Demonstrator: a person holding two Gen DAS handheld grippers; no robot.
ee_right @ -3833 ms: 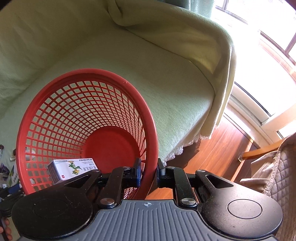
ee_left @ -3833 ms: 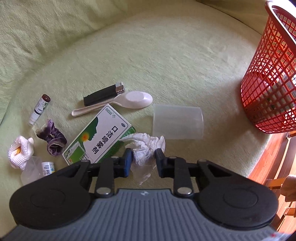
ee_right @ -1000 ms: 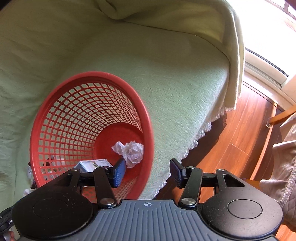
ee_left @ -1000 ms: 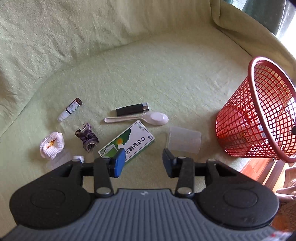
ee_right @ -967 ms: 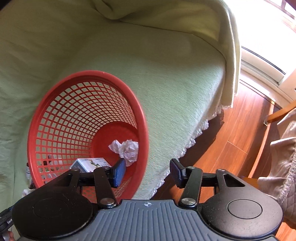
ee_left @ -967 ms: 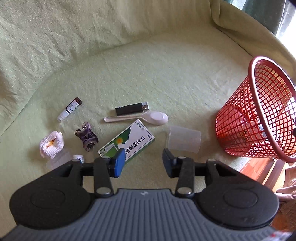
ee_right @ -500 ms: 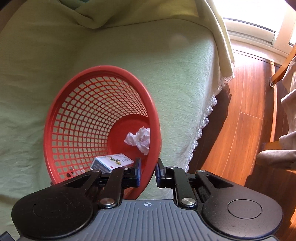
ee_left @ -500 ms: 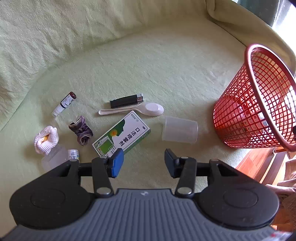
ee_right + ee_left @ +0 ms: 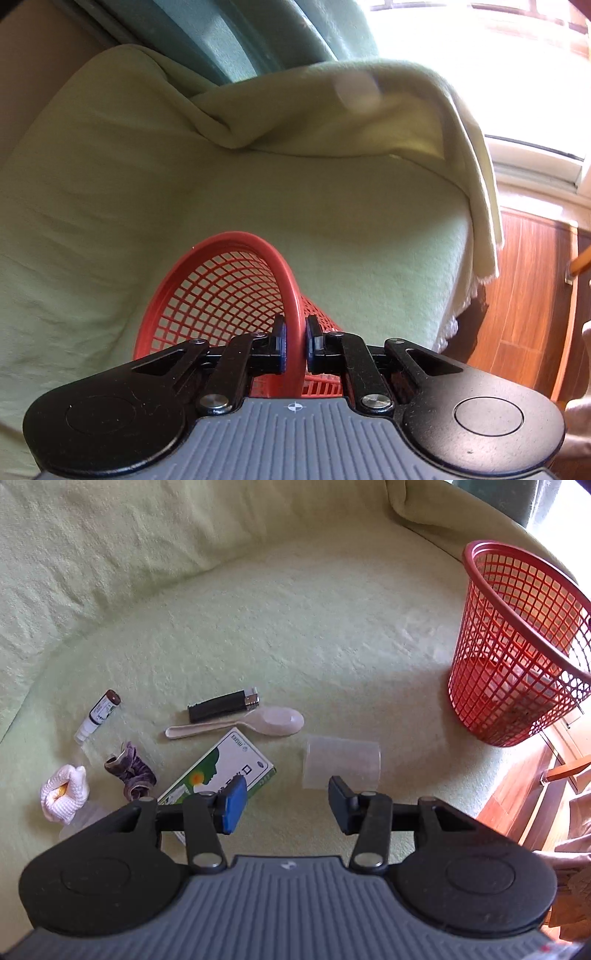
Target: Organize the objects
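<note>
A red mesh basket (image 9: 517, 646) stands at the right end of the green sofa seat; my right gripper (image 9: 294, 345) is shut on its rim (image 9: 291, 295). My left gripper (image 9: 284, 805) hangs open above the seat with nothing between its fingers. Just ahead of it lie a clear plastic cup (image 9: 341, 762) on its side and a green-and-white medicine box (image 9: 221, 771). Farther off are a white spoon (image 9: 258, 723), a black lighter (image 9: 223, 705), a small spray bottle (image 9: 98, 716), a purple scrunchie (image 9: 131, 771) and a white knitted bundle (image 9: 64, 794).
The sofa's back (image 9: 147, 535) and arm (image 9: 295, 110) are draped in green cloth. The seat's front edge drops to a wooden floor (image 9: 524, 295) on the right. A wide stretch of bare seat (image 9: 314, 627) lies between the objects and the basket.
My right gripper closed on the basket's rim and swung upward, so the basket's inside is now out of its view. My left gripper sank slightly toward the cup and box.
</note>
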